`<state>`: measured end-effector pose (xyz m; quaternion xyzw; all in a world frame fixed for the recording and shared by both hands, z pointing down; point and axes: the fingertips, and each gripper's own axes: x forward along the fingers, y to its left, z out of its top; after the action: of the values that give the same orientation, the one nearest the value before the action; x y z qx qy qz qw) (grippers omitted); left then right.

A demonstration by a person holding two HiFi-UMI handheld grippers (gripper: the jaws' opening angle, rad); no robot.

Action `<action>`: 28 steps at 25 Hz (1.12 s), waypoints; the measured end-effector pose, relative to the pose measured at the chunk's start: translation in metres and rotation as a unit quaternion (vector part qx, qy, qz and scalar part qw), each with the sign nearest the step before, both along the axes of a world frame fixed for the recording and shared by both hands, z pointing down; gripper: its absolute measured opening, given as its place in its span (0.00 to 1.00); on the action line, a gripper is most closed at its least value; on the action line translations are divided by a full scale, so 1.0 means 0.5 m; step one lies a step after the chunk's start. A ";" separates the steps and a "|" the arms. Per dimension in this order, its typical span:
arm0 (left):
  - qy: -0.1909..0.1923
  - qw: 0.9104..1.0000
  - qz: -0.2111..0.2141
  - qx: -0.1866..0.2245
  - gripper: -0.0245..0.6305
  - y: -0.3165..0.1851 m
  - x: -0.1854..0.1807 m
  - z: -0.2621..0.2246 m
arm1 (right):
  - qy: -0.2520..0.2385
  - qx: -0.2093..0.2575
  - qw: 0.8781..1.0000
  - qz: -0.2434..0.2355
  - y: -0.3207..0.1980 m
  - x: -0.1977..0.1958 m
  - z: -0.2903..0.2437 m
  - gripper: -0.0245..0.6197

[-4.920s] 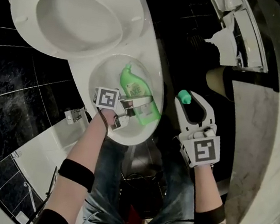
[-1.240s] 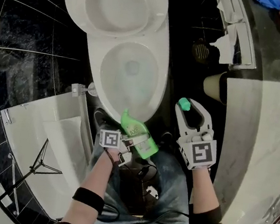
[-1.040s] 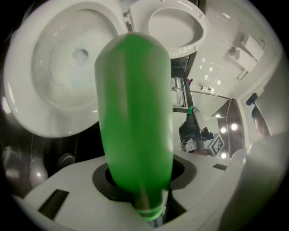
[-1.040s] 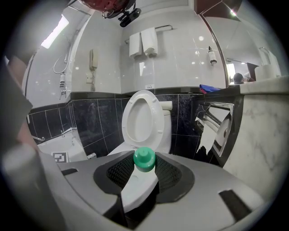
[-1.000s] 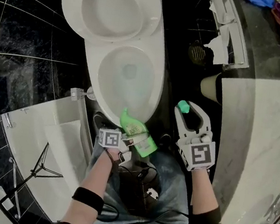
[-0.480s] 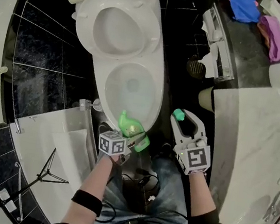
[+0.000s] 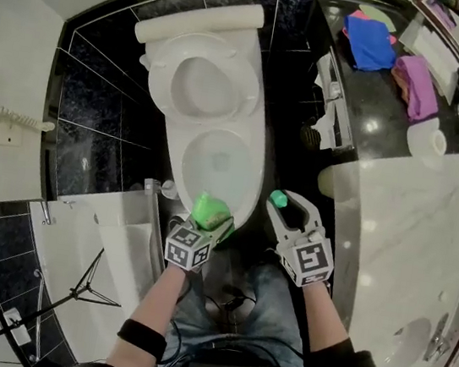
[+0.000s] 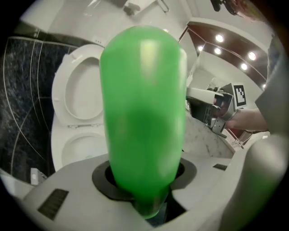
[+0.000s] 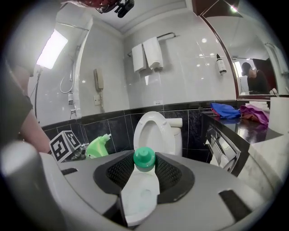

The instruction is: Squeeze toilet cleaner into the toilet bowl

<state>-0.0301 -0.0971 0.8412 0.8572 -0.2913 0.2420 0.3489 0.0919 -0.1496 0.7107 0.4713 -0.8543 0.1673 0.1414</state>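
One bottle [image 7: 211, 211] in left claw [image 7: 214, 224] borders bowl rim [image 7: 252, 184]; right claw [image 7: 281, 206] grips cap [image 7: 278, 199].

The green bottle [image 8: 142, 113] shows blurred in the left gripper view and masks part of the toilet bowl [image 8: 79, 151]. Its lower end is lost between the jaws.

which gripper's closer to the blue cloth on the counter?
Right. The right gripper, holding the green cap, is on the toilet's counter side, toward the blue cloth. The left gripper, holding the green bottle, is farther left at the toilet's front rim.
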 end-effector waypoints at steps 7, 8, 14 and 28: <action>-0.044 0.996 -0.019 0.078 0.32 -0.039 -0.019 -0.165 | -0.065 -0.013 0.997 -0.024 0.014 -0.016 -0.100 0.29; -0.048 0.995 -0.019 0.086 0.32 -0.041 -0.018 -0.190 | -0.071 -0.011 0.997 -0.030 0.015 -0.016 -0.115 0.29; -0.074 0.987 -0.042 0.138 0.32 -0.026 -0.039 -0.324 | -0.096 0.010 0.993 -0.066 0.039 -0.022 -0.217 0.29; -0.105 0.972 -0.060 0.202 0.33 0.129 -0.101 -0.632 | -0.099 0.023 0.984 -0.149 0.194 -0.086 -0.419 0.29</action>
<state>-0.0806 -0.0326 0.5251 0.8608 -0.4201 0.2453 0.1496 0.0490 -0.0527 0.5011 0.3233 -0.9283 0.1702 0.0684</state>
